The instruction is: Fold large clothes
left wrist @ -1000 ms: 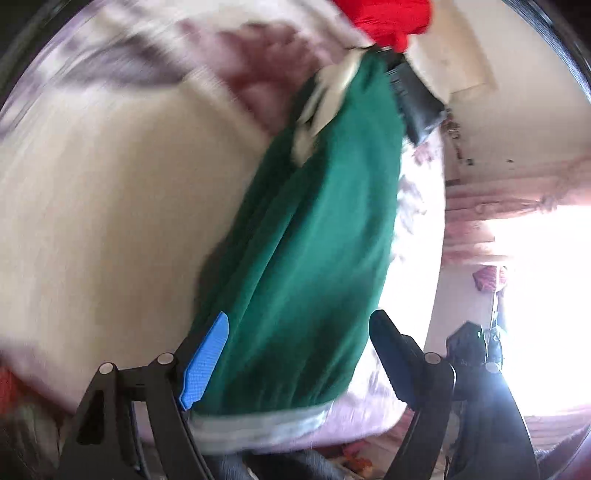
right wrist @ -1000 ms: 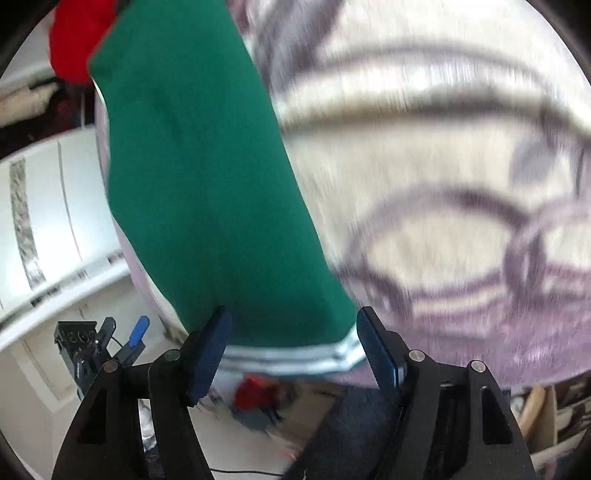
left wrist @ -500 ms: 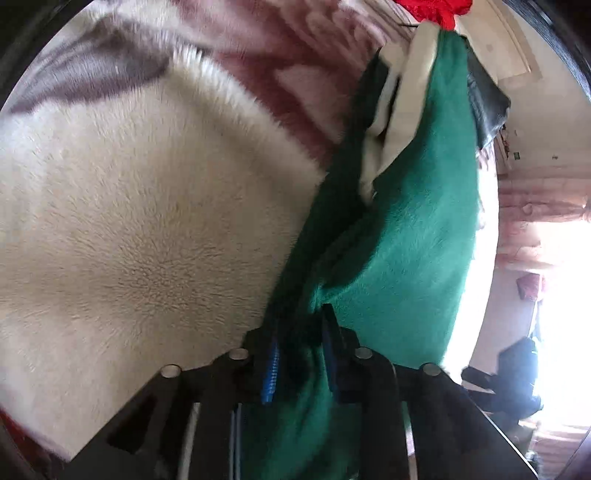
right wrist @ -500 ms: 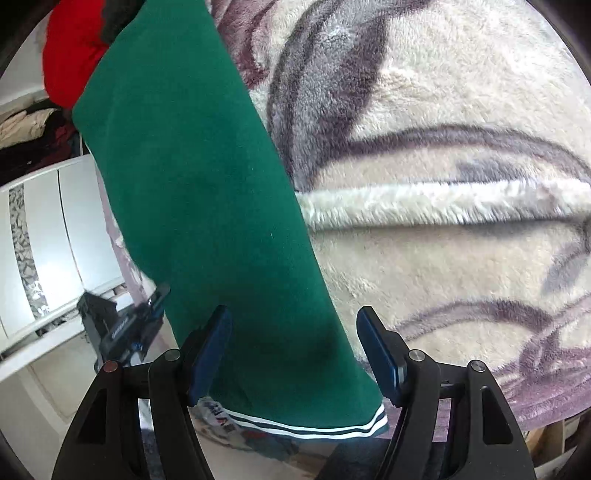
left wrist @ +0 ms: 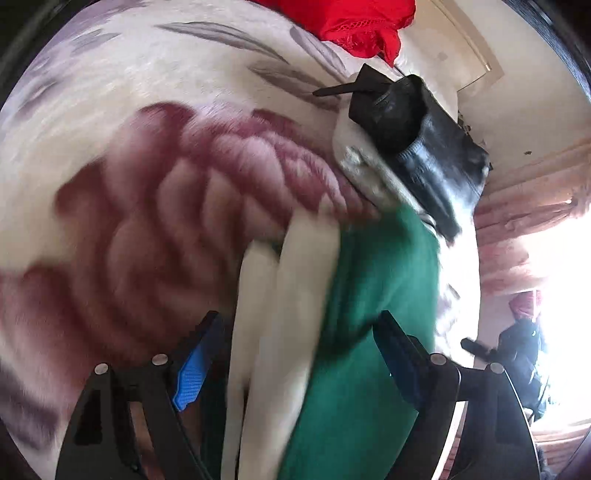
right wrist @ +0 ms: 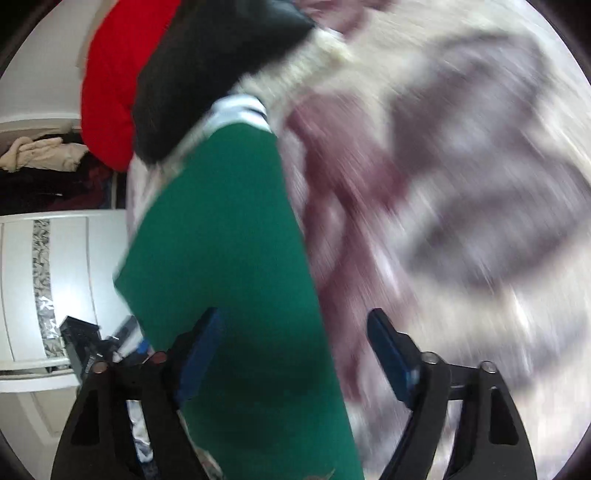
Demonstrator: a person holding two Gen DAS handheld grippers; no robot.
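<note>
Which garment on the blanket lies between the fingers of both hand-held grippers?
The green fleece garment; the red garment and black garment lie farther away.

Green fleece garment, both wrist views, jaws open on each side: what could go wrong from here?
1. Both grippers, left and right, stand open around the green fleece garment, so it may slump and the fold come undone.
2. The black garment and red garment lie at its far end; a regrasp there could snag them.
3. Both views are motion-blurred, so the white lining edge is hard to locate; a closing grip may catch the plush floral blanket instead.
</note>
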